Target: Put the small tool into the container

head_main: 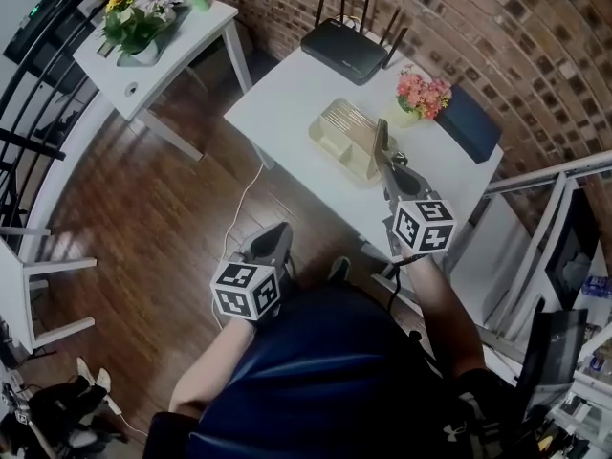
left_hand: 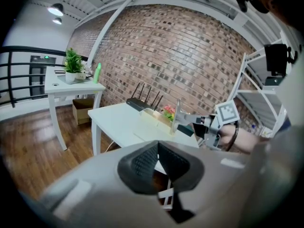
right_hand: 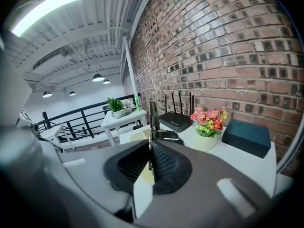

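The right gripper (right_hand: 150, 161) is clenched on the small tool (right_hand: 153, 114), which stands upright from its jaws, seemingly just above the beige container (head_main: 335, 127) on the white table (head_main: 287, 94).

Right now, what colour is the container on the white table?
Pale cream-beige. The container shows best in the head view.

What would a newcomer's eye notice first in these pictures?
The right gripper holds a thin flat metal tool close to the beige plastic compartment container on the white table. Behind it stand a black router with four antennas and a pot of pink flowers.
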A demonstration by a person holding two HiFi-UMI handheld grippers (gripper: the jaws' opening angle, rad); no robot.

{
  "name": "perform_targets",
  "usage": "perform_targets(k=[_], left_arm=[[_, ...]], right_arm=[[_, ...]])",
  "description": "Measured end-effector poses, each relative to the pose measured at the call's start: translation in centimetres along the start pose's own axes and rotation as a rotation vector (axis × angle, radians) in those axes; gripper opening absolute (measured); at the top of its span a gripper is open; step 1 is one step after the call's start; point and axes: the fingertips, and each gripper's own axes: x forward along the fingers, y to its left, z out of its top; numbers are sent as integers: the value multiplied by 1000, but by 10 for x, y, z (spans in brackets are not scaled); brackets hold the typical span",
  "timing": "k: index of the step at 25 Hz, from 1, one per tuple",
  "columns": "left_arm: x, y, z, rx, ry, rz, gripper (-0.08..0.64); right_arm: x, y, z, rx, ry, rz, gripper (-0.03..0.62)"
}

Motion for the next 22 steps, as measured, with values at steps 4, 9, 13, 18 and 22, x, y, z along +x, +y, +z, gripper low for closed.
perform_targets(k=[4,9,13,18,22], left_arm=[[-1,1,0,-1,-1,1,5],[-2,3,-1,-7,-3,6,5],[-4,6,-1,-13,1,5,5],[-5,9,-2,-22,-3,6,5],[-6,11,-5,-38,-2,11,5]], right_arm=[[10,3,-12,-47,48,0,14],[21,4,-26,-129,103,-13,14],[32,10,-37,-175,146,-10,14],[45,13,-51,-191,188,-10,14],[52,11,-62,-200,215,-19,14]])
